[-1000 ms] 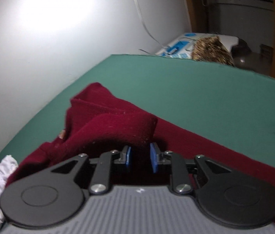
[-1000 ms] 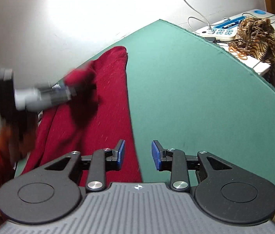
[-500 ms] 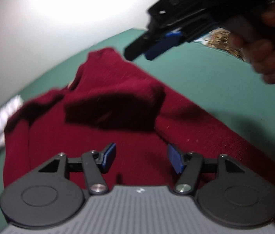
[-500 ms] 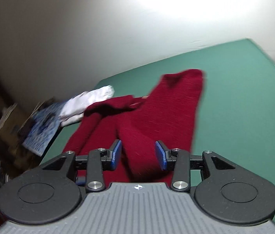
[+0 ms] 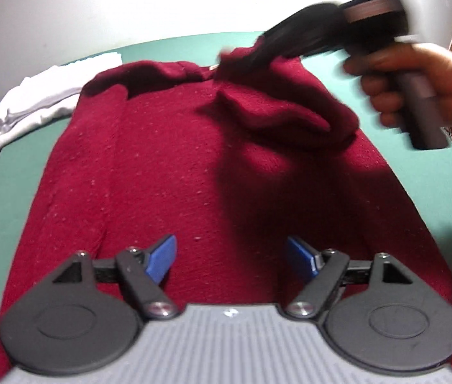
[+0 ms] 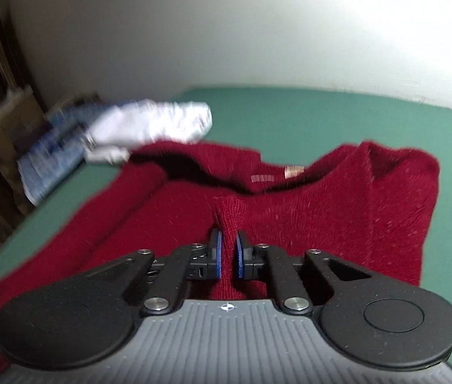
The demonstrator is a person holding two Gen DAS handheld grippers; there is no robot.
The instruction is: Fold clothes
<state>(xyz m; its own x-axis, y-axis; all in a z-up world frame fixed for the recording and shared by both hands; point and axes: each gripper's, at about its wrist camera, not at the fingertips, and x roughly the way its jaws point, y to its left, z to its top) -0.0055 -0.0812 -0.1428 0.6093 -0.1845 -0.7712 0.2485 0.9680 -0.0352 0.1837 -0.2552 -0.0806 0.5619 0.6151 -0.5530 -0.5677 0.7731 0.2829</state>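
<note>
Sweater (image 5: 168, 166) lay lengthwise away from the empty, opening left gripper (image 5: 230, 257), while the right gripper (image 6: 227, 252) was closing on its far sleeve (image 6: 229, 211).

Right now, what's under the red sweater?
The green table shows around the red sweater, which lies on it. Whether anything else lies beneath it cannot be seen; a white cloth sits beside it.

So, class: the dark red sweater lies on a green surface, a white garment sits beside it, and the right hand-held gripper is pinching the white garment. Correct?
Not quite. The right wrist view shows the right hand-held gripper closing on a fold of the dark red sweater; the white garment lies untouched on the green surface.
</note>
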